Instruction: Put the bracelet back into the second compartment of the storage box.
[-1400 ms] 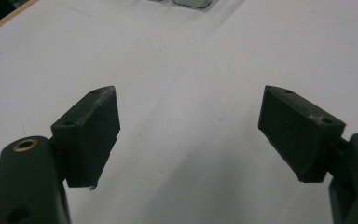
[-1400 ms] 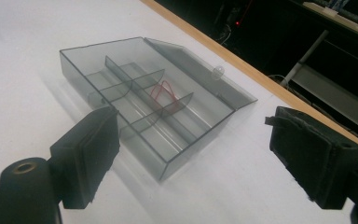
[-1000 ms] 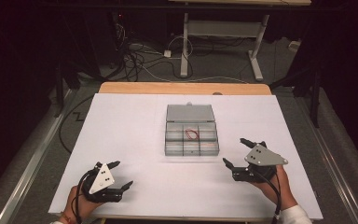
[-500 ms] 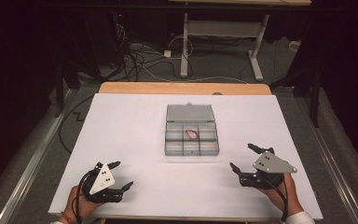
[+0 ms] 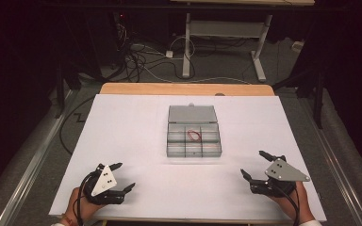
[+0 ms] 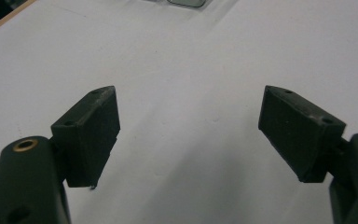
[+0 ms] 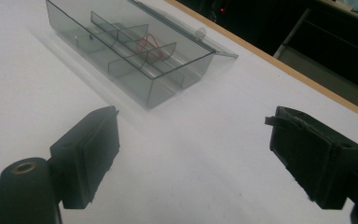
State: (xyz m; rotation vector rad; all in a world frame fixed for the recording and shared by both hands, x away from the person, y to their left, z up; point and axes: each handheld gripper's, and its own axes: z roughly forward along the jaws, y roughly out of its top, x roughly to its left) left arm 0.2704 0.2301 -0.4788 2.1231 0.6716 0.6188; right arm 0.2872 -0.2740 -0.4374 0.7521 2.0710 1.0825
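At the centre of the white table (image 5: 122,141) stands a clear grey plastic compartment box (image 5: 193,137), its lid laid open behind, with a small red elastic band (image 5: 194,136) in a middle cell. Left gripper (image 5: 122,176) and right gripper (image 5: 256,165) rest near the front edge, jaws spread wide, nothing held. Judgement: the box is light, rigid and slick-walled; pinch a side wall. The band is limp; pinch its loop.
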